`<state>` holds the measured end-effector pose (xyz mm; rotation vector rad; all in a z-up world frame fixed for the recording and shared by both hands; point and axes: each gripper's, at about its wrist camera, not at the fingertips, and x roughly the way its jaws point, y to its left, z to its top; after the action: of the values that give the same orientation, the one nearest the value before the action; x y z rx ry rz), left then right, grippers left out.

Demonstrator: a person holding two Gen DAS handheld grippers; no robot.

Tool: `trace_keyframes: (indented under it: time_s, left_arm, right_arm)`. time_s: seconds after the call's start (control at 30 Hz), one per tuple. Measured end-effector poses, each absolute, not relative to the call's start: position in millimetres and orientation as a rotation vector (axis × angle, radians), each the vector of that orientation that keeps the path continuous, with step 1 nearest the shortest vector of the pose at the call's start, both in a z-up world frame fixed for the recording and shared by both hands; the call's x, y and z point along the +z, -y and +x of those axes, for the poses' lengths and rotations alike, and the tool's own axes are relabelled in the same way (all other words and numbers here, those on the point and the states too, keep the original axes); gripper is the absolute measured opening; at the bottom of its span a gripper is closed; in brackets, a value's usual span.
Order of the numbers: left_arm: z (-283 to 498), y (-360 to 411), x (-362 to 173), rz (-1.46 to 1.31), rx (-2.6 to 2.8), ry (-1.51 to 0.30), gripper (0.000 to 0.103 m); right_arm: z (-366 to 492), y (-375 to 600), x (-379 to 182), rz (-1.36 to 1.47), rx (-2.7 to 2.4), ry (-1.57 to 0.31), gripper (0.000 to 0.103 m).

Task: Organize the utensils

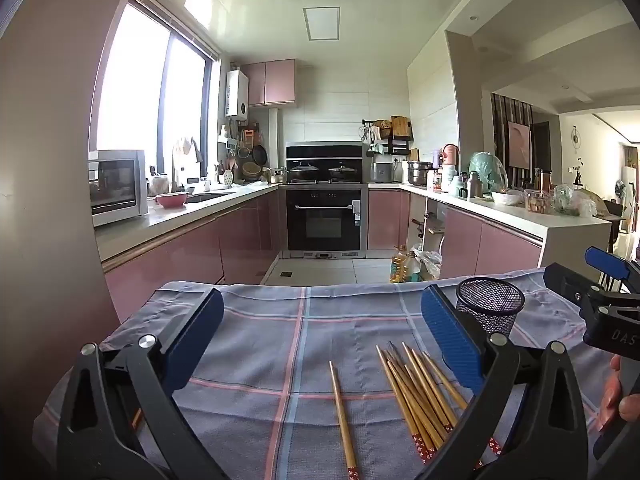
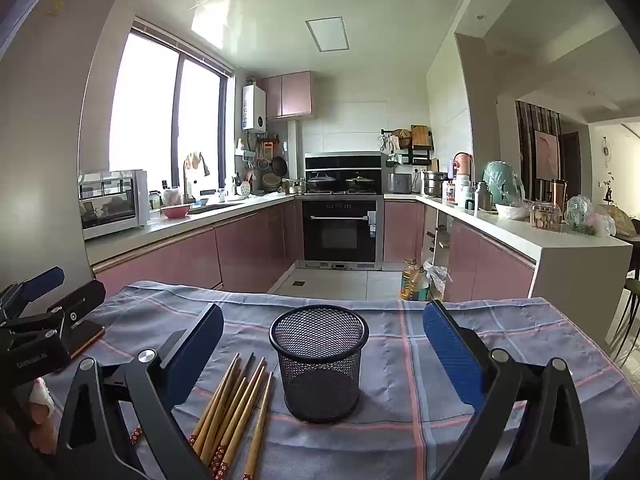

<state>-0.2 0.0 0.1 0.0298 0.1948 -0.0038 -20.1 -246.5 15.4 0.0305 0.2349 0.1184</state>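
A bundle of bamboo chopsticks lies flat on the checked cloth, tips pointing away from the person and the red-patterned ends nearest. One stray chopstick lies a little apart on the left of the bundle. An empty black mesh cup stands upright on the cloth just beside the bundle, on its right.

The left gripper hangs low over the cloth with its blue pads wide apart and nothing between them but the stray stick and part of the bundle lying below. The right gripper is likewise spread wide, with the cup framed between its pads but not touched. Nothing is held yet, so the sorting appears not to have begun.

The sticks look light, stiff and smooth, and being thin and round they will likely roll or slide on the cloth when nudged. A grip across the middle of a stick, or of a few together, would keep them balanced; pinching near one end would let the other end droop or swing. The stray one is the easiest first pick, since it lies clear of the rest. The cup seems light and could tip or skid if a stick strikes its rim, so steadying it with the right gripper may help.
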Motion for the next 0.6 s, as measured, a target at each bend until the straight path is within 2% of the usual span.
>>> trace_keyframes:
  time_s: [0.6]
  left_arm:
    - [-7.3,3.5,7.1,0.027,-0.02,-0.156,0.097]
  right_arm:
    - [-19.1,242.6,15.5,0.029,0.118,-0.22,0.097]
